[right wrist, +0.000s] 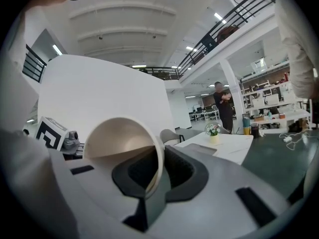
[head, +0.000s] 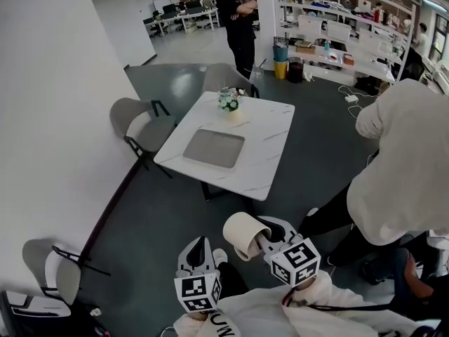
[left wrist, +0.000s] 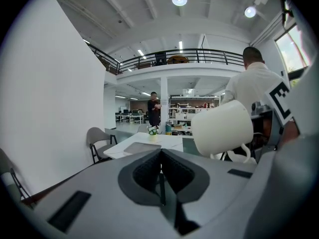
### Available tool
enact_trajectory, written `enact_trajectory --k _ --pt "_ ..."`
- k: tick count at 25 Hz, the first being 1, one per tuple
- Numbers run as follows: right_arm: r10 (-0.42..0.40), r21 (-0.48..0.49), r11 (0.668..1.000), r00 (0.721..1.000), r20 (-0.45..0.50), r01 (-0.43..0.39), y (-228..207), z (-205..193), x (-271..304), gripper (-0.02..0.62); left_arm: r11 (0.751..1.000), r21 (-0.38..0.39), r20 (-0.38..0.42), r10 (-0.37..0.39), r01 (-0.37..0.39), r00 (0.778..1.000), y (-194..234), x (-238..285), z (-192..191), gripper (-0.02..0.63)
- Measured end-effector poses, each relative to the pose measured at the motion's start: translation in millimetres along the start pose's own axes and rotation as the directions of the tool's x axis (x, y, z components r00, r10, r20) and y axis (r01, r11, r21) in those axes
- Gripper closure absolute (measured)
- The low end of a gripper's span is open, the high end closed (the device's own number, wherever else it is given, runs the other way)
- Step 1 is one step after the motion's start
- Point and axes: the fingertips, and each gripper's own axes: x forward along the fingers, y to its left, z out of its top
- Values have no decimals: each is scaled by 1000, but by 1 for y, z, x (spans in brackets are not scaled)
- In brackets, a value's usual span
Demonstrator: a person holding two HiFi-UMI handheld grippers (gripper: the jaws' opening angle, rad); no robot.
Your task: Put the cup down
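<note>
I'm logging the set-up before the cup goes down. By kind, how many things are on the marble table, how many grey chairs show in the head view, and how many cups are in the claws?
Grey chairs: 3
Flower pot: 1
Grey placemat: 1
Cup: 1
Total: 6

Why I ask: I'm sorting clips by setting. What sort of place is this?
Likely an open-plan office or lab: desks with monitors at the back, stocked shelving, a mezzanine railing, and a white meeting table.
</note>
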Motion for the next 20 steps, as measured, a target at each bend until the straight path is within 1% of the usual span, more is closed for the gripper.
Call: enact_trajectory --k 4,11,15,20 --pt "-31 4 1000 1000 -1 31 -7 9 48 555 1000 5 -8 -24 24 1000 35 33 11 597" --pt "-68 9 998 997 -20 68 -10 26 138 555 999 3 -25 -52 52 998 109 91 34 597" --pt "-83 16 996 995 -45 84 -15 27 175 555 997 -11 -40 -75 74 996 136 121 39 597" --pt "-113 18 993 991 -66 114 -25 29 211 555 994 -19 -54 -104 103 993 159 154 44 597"
